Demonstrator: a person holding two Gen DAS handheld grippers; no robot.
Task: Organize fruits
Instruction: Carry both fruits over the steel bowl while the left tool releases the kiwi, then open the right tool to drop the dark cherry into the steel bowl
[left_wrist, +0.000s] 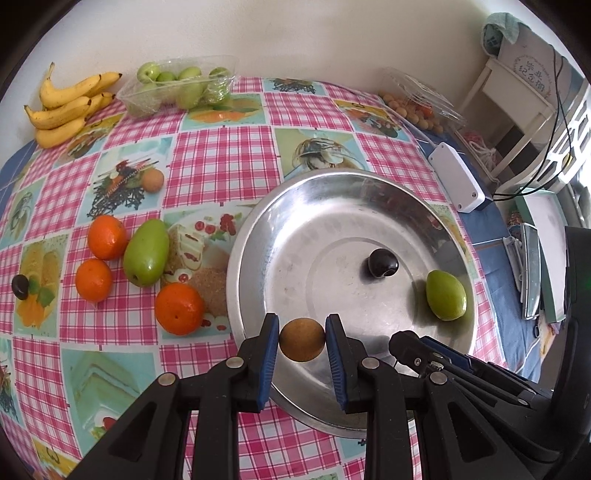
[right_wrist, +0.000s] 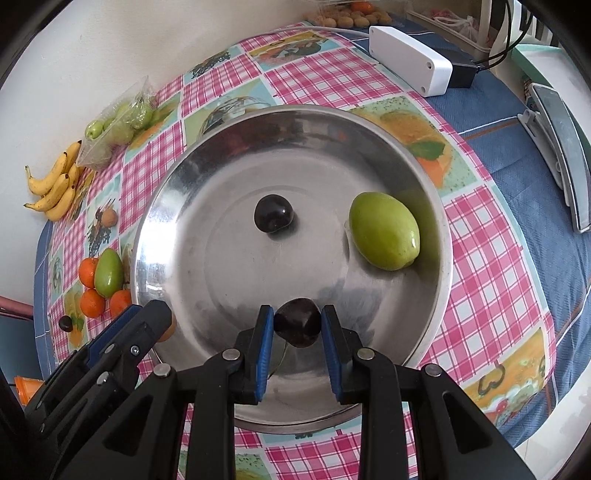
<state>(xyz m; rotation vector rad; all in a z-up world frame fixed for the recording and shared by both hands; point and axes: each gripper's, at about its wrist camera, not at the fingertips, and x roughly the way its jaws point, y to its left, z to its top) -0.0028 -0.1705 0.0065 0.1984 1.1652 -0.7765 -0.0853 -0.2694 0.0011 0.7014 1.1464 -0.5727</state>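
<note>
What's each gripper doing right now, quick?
Left gripper: closed on a round brown fruit.
Right gripper: closed on a dark plum.

The only writing that shows is on a pale cloth cover draped over something at the upper right of the left wrist view: a ring of small flowers encloses a few Chinese characters, seen reversed and too blurred to read with certainty. In the right wrist view, nothing is legible.
</note>
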